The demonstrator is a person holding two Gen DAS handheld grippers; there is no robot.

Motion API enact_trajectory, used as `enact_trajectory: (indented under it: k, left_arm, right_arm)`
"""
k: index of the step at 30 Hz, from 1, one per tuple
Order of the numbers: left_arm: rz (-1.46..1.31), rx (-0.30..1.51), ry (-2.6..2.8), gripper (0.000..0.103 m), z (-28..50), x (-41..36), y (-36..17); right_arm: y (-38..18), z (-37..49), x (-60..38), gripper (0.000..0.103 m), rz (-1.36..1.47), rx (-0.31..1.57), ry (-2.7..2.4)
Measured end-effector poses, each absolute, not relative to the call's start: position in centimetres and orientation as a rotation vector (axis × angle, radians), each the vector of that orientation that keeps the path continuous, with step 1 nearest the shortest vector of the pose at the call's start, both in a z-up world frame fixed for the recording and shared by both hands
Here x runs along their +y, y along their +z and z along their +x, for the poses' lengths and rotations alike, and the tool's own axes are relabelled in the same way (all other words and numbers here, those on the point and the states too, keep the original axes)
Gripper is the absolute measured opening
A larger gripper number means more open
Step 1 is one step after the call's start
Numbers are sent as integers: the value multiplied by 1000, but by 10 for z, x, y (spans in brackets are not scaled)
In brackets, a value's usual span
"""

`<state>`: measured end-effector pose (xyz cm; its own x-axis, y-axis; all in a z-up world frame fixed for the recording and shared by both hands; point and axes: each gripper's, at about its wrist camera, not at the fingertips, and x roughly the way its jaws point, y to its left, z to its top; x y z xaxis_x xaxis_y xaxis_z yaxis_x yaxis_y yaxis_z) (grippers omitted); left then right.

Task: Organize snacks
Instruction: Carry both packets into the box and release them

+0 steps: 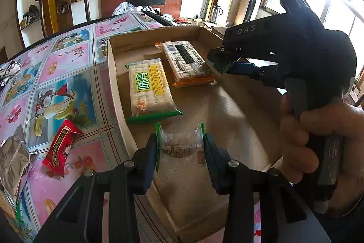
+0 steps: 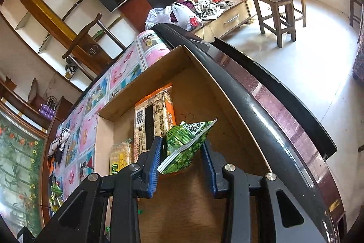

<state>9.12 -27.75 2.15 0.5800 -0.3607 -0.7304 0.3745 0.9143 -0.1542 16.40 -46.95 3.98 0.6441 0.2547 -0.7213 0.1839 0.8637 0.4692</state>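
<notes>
Left wrist view shows the left gripper pinching a clear snack packet over the cardboard box, while the right gripper clamps a green pouch by its crumpled edge, which may slip loose.

Green-edged clear snack packet, orange-trimmed cracker pack, red wrapper, pink-and-blue floral tablecloth

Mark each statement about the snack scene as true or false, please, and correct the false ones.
1. The left tool holds a clear packet with green ends. True.
2. The right tool holds a red packet. False: it holds a green packet.
3. Two packets lie flat in the cardboard box. True.
4. The red snack lies inside the box. False: it lies on the patterned tablecloth, outside.
</notes>
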Motion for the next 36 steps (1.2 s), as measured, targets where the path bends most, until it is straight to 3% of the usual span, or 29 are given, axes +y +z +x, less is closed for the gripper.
enact_trajectory:
  k: [11, 16, 36]
  left_arm:
    - [12, 850, -436, 42, 92, -277, 22]
    - [-1, 833, -436, 48, 92, -275, 24]
    - [-38, 745, -367, 56, 83, -253, 45]
  right_arm:
    - [42, 163, -468, 39, 540, 888, 32]
    - [47, 160, -464, 43, 524, 867, 24]
    - [91, 140, -428, 53, 386, 645, 151]
